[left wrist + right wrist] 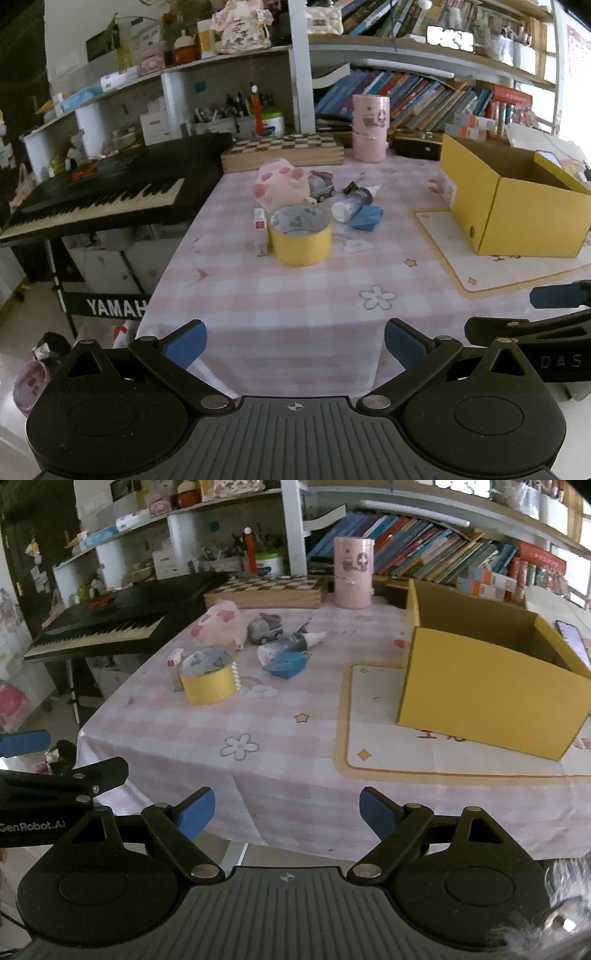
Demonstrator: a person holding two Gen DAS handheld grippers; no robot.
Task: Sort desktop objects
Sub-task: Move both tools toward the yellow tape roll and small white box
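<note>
Grippers: left gripper (293,345) and right gripper (287,812) both spread, empty | tape roll (301,236) (yellow) near clutter | box (491,686) apart

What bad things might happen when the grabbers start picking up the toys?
The clutter is packed tight: grabbing the glue bottle may knock the blue toy touching it. The yellow tape roll is wide, so the open fingers of the left gripper might slip off it.

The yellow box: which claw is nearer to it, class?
Right. The right claw hangs open at the table's near edge, with the yellow box ahead to its right; the left claw, also open, sits further left.
</note>
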